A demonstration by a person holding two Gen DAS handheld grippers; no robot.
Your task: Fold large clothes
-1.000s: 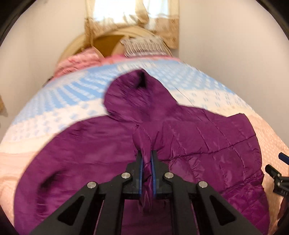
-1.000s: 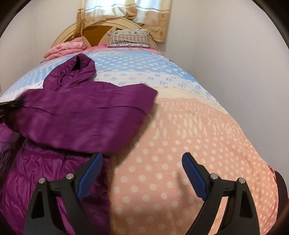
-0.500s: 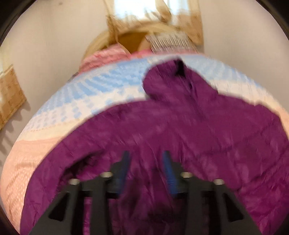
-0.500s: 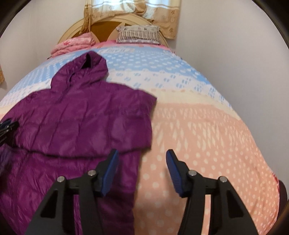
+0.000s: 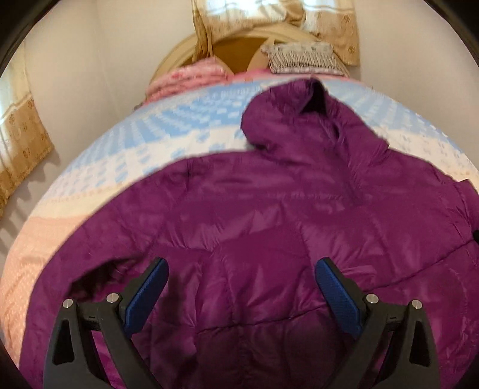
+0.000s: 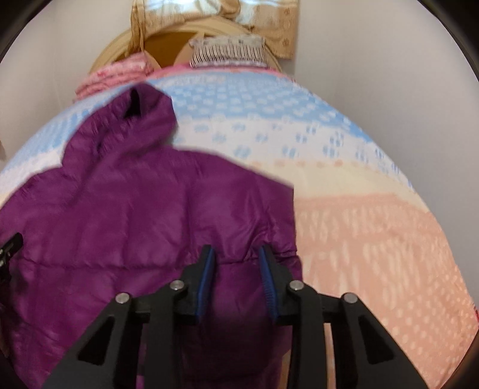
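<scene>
A bed (image 6: 374,239) fills the space ahead of both tongs, its cover dotted peach nearest them, then cream, then pale blue farther off. Beyond it stand a rounded wooden headboard (image 5: 239,48), a striped pillow (image 6: 229,51) and a folded pink blanket (image 5: 191,77), with a gold-patterned curtain (image 6: 269,27) on the plain pale wall. The purple puffer jacket (image 5: 269,215) lies spread on the cover directly under and ahead of both tongs, shiny and quilted, its hood (image 6: 131,125) pointing away toward the headboard. The left gripper (image 5: 241,294) has just been opening and now stands wide over the jacket, nothing between its blue pads. The right gripper (image 6: 236,278) has just been closing to a narrow gap at the jacket's right edge; purple fabric shows between the pads, but whether they press on it I cannot tell.
</scene>
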